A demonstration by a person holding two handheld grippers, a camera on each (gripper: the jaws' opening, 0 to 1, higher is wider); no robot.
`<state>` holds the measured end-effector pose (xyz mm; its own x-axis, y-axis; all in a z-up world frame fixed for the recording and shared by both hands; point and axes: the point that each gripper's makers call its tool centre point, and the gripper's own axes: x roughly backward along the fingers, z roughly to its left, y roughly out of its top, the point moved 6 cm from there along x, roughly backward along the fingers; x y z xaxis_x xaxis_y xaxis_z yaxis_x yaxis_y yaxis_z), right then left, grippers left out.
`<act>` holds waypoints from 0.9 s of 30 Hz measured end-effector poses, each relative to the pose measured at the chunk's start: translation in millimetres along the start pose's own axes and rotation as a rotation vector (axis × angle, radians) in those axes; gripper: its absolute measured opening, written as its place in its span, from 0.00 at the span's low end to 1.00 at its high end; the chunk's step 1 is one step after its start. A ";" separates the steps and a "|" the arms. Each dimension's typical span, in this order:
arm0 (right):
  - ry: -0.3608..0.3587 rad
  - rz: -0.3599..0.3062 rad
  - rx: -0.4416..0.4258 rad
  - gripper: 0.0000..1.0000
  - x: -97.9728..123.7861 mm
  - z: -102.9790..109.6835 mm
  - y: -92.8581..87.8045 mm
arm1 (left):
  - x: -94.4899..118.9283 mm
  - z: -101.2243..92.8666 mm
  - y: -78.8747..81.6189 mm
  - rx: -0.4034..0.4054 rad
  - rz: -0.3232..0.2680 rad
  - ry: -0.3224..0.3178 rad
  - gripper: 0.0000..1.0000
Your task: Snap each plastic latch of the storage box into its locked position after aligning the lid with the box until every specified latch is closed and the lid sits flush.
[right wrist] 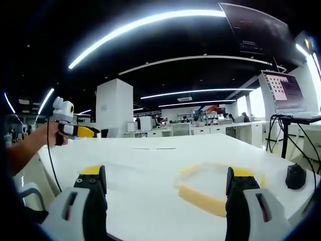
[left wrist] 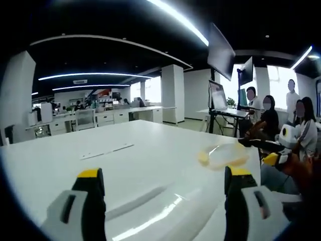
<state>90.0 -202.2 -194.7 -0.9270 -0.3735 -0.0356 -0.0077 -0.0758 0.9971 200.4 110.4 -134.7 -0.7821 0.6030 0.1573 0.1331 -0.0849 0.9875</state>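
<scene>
We worked at a broad white table (left wrist: 150,150), and most of its top lay bare around us, so there was ample room on every side of the storage box lid. In the left gripper view the left gripper (left wrist: 165,188) hung over the table with its jaws spread wide and nothing between them; the table's far edge ran across the view ahead, and its right edge fell away near a group of seated and standing people (left wrist: 273,118). The clear lid (left wrist: 223,155), with yellow latches, lay flat near that right edge, ahead and to the right of the left jaws and apart from them. In the right gripper view the right gripper (right wrist: 165,188) was likewise wide apart and empty, and the same lid (right wrist: 213,188) lay on the table just ahead, between the jaws and towards the right one, its yellow rim showing as a rounded rectangle; its long axis seemed to run across the view, though the blur kept us from being sure. We could not tell whether any latch was closed. A thin pale strip (right wrist: 154,148) lay farther off on the table. A small black object (right wrist: 295,176) stood near the right edge, beside a laptop (right wrist: 286,93) on a stand. At the left a person's hand held the other gripper (right wrist: 70,125) above the table's far-left corner, well clear of the lid.
</scene>
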 end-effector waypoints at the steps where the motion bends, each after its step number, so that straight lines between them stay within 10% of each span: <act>1: -0.001 -0.001 0.001 1.00 0.1 -0.2 0.2 | -0.5 -0.3 0.2 0.001 -0.001 -0.003 1.00; 27: -0.011 0.002 -0.008 1.00 2.8 -9.9 -0.9 | -21.5 -15.1 1.2 -0.039 0.046 -0.143 1.00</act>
<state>91.2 -212.3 -196.4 -0.9310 -0.3636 -0.0329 -0.0031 -0.0822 0.9966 208.2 85.4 -136.7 -0.6807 0.7042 0.2017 0.1410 -0.1442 0.9794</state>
